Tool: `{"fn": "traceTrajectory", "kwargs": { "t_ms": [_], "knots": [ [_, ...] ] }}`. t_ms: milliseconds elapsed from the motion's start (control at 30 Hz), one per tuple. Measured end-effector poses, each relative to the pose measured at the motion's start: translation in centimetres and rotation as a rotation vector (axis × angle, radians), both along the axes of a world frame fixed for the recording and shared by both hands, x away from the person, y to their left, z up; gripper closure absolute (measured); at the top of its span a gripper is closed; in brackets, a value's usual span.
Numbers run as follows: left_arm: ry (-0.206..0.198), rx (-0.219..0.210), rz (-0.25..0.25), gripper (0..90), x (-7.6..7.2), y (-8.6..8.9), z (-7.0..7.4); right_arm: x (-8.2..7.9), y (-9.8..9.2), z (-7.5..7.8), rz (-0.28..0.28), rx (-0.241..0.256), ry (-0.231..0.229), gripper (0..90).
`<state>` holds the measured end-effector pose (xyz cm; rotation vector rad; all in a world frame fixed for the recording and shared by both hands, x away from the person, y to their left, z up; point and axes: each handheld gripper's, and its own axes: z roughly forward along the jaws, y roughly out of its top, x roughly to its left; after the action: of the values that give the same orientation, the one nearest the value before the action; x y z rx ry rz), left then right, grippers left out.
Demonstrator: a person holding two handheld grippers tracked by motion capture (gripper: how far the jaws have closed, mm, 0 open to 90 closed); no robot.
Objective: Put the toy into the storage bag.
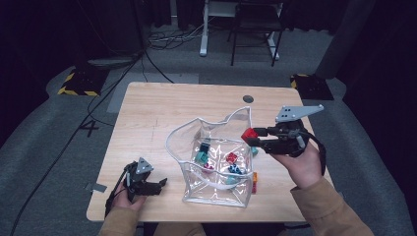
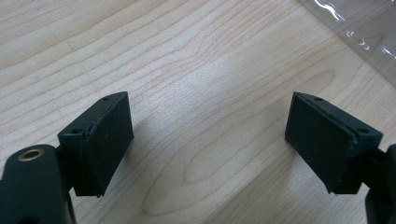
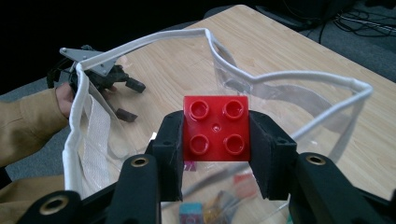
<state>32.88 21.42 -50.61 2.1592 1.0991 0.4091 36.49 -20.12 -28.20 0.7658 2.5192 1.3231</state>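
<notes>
— Right gripper view first: what do we have between our jaws?

— Our right hand-held gripper (image 3: 215, 135) is clenched on a red four-stud brick (image 3: 215, 128), one jaw pressed to each side of it, studs facing the camera. Just past the brick and below it sits the clear pouch (image 3: 327, 116) with the white rim, its mouth wide open.

— And from the high view?

— There we hold the red brick at the pouch's rim, on the side nearest our right hand-held gripper (image 1: 254, 137). Under it, inside the pouch, lie several small coloured blocks (image 1: 231, 158); an orange block (image 1: 254, 180) rests against the pouch's outer wall, on our right gripper's side.

— Our left one?

— The left hand-held gripper (image 2: 210, 140) is released, jaws spread wide with only bare counter (image 2: 187, 60) between them. It sits low over the counter, well apart from the pouch, whose clear edge shows beyond its jaws.
</notes>
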Motion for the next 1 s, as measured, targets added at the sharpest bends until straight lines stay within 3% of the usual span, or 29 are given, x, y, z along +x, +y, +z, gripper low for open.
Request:
{"fn": "traceTrajectory", "kwargs": {
  "t_ms": [767, 1000],
  "knots": [
    [0.000, 0.000, 0.000, 15.5, 0.0, 0.0, 0.0, 2.2, 6.0, -0.1, 0.086, -0.037, 0.008, 58.6],
    [0.001, -0.001, 0.000, 15.5, 0.0, 0.0, 0.0, 2.7, 7.7, -0.7, 0.113, -0.074, 0.016, 58.7]
  ]
}}
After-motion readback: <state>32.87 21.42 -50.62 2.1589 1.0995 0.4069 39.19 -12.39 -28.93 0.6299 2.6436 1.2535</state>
